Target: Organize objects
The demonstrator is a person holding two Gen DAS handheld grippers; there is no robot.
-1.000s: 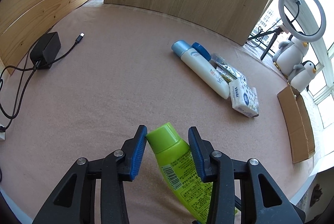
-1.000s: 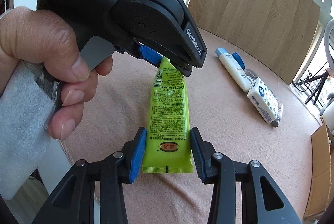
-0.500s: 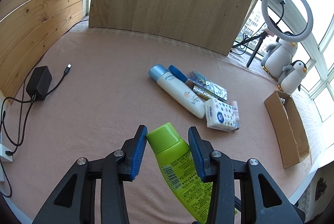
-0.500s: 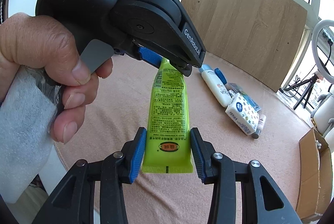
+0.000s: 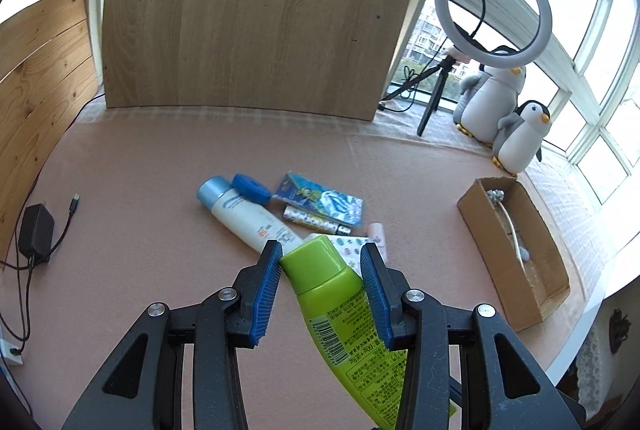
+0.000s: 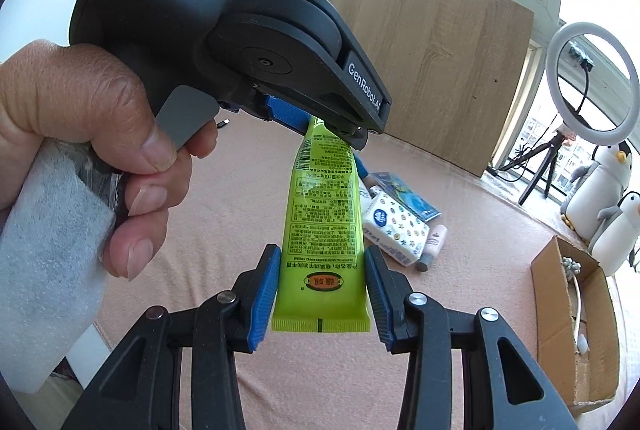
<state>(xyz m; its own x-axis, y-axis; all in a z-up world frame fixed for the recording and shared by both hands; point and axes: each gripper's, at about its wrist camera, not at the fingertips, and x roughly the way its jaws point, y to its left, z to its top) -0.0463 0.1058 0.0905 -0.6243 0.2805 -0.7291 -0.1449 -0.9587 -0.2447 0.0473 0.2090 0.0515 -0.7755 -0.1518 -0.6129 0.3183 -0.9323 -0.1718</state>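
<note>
A lime-green tube (image 6: 322, 213) hangs in the air, held between both grippers. My left gripper (image 5: 321, 262) is shut on its cap end (image 5: 316, 266), the blue pads pressing either side. My right gripper (image 6: 322, 270) is shut on the flat crimped end. In the right wrist view a hand (image 6: 80, 133) holds the left gripper (image 6: 336, 129) above the tube. On the pink cloth below lie a white bottle (image 5: 248, 213) with a light-blue cap, a blue-capped item (image 5: 251, 185), a colourful packet (image 5: 320, 199), a patterned tissue pack (image 6: 394, 226) and a small pink tube (image 5: 378, 234).
An open cardboard box (image 5: 488, 262) with a white item inside sits at the right. A black charger (image 5: 35, 234) with its cable lies far left. A wooden board (image 5: 256, 17) stands at the back. A ring light (image 5: 494, 5) and plush penguins (image 5: 516, 133) stand by the window.
Both grippers have risen with the green tube still held between them. The pile of items has slid down the frames toward the fingers, and the box has come fully into the left view.
</note>
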